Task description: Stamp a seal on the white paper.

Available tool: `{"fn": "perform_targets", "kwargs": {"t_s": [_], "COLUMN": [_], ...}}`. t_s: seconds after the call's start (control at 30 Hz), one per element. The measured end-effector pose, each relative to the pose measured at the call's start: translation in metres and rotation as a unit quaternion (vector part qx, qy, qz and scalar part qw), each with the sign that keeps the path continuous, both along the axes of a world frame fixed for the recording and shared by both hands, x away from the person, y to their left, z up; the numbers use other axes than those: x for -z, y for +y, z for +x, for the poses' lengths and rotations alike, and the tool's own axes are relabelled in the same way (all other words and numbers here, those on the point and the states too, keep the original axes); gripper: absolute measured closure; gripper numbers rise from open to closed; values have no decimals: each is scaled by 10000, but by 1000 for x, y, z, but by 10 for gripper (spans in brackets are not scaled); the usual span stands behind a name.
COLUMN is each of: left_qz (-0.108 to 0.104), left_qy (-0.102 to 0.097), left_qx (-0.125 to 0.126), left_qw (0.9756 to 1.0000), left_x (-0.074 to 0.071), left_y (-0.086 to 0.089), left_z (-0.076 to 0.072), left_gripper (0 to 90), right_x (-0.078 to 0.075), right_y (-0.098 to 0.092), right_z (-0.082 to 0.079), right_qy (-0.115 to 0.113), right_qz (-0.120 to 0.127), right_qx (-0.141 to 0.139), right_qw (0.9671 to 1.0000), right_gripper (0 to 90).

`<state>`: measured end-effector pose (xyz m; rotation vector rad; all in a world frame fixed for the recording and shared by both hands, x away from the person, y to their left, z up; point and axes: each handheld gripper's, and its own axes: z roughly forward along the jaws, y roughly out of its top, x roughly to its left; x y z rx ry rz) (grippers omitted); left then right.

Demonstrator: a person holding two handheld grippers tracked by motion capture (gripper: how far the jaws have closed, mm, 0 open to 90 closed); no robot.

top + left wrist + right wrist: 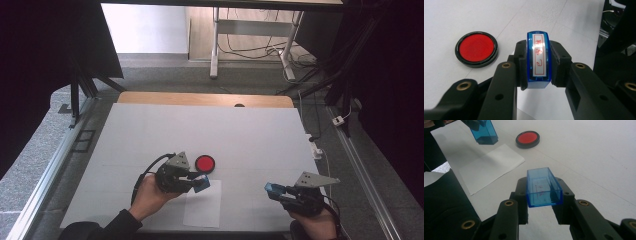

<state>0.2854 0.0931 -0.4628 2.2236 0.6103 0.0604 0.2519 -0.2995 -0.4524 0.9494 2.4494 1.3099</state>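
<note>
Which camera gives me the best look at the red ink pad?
The left gripper view: the red ink pad sits close and sharp, black rim and red face plain. The right gripper view shows it farther off; the high view shows a small red disc beside the left gripper.

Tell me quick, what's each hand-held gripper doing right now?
Left hand-held gripper: closed on the blue stamp.
Right hand-held gripper: closed on the clear blue stamp cap.

On the table (150, 130) there are one round red ink pad (204, 163) at centre frame, one white paper sheet (203, 210) at lower centre, two blue transparent stamp parts (202, 184) (274, 189), and two tools (196, 180) (280, 192), each gripping one part.
</note>
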Motion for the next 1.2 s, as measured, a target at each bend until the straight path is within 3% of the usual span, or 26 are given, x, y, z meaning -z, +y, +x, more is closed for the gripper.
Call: {"fn": "perform_targets", "kwargs": {"t_s": [0.43, 1.2], "left_qz": [196, 620], "left_qy": [64, -4], "left_qx": [55, 197], "left_qw": [9998, 9979], "left_x": [14, 36], "left_y": [-9, -22], "left_z": [2, 4], "left_gripper": [701, 702], "right_x": [0, 0], "right_y": [1, 1], "right_z": [0, 0], "right_qy": [5, 23], "right_qz": [-22, -16], "right_qx": [3, -7], "right_qw": [10000, 10000], "right_gripper": [687, 686]}}
